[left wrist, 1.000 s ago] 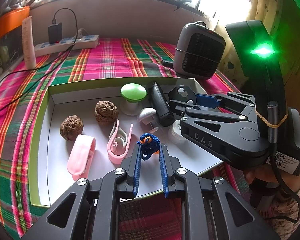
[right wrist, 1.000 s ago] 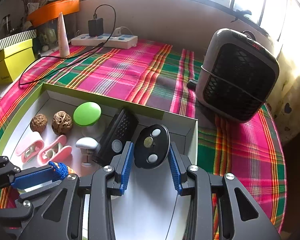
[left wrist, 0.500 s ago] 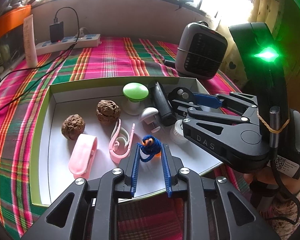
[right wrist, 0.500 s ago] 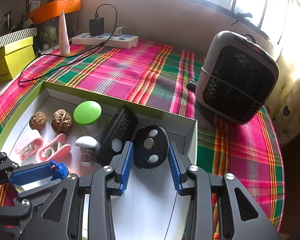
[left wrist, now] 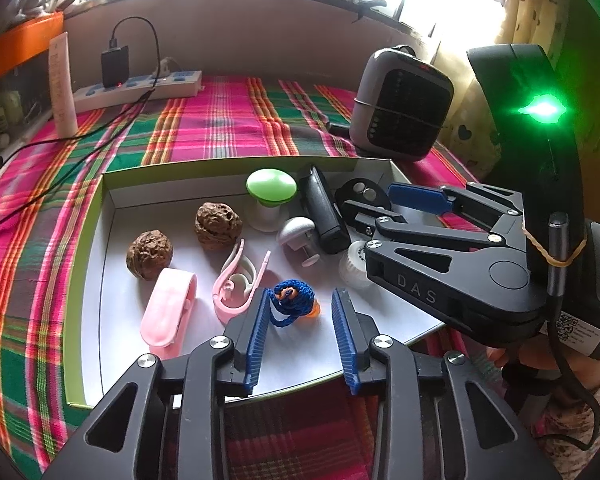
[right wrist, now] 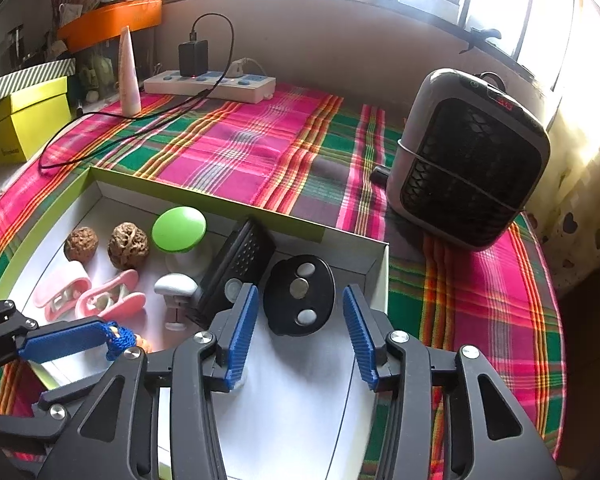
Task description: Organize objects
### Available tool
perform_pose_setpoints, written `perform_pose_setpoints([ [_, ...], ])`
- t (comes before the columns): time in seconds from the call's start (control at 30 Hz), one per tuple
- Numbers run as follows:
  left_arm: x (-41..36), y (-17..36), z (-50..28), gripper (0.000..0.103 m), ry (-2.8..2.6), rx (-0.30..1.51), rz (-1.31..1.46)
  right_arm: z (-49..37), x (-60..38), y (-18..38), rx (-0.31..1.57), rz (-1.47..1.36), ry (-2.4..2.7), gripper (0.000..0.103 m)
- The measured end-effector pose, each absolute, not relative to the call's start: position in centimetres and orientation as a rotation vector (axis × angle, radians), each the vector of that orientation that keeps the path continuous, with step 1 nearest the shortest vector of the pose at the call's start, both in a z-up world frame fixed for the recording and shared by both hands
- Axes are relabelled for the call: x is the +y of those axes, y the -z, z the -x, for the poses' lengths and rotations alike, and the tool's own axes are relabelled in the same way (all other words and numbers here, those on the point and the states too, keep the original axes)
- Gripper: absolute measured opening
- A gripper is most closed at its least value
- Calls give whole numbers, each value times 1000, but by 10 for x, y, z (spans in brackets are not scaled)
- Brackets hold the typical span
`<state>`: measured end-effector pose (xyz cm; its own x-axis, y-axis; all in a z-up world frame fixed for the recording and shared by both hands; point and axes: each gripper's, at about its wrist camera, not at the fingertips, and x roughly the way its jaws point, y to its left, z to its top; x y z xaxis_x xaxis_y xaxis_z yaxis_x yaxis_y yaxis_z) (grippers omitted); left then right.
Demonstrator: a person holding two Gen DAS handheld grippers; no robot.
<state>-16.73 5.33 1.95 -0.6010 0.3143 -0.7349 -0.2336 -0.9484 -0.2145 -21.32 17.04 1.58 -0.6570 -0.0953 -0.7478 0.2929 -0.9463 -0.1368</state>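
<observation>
The left hand-held gripper (left wrist: 300, 320) sits at the bottom centre of the left wrist view with its blue pads spread wide. A blue knit toy (left wrist: 293, 305) lies on the tray floor between them, against the left pad and clear of the right one. The right hand-held gripper (right wrist: 300, 328) fills the bottom of the right wrist view, also spread wide. A black oval remote (right wrist: 299, 295) lies flat between its pads, touching neither.

Both things rest inside the green-rimmed tray (left wrist: 88, 240), which sits on the plaid-covered counter (left wrist: 220, 120). In the left wrist view, two walnuts (left wrist: 149, 249) lie left of centre, with a pink clip (left wrist: 168, 312) below them and an opened pink clip (left wrist: 236, 280) just beside the toy. A green-capped knob (left wrist: 271, 189) stands upright near the tray's far wall. A small grey knob (left wrist: 298, 232) lies tipped below it, and a black bar-shaped device (left wrist: 324, 212) lies to its right. A white round part (left wrist: 352, 264) shows partly behind the right hand-held gripper.

Outside the tray, a grey heater (right wrist: 472, 160) stands at the right of the right wrist view. A power strip (right wrist: 210, 84) with a black charger plugged in lies at the upper left, beside an upright white tube (right wrist: 129, 76) and a yellow box (right wrist: 24, 120).
</observation>
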Motion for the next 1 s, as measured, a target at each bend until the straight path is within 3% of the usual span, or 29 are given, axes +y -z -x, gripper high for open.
perform_pose_setpoints([
  [1.0, 41, -46, 117, 34, -2669, -51, 1117, 135, 177, -49, 187, -1076, 2749, 46],
])
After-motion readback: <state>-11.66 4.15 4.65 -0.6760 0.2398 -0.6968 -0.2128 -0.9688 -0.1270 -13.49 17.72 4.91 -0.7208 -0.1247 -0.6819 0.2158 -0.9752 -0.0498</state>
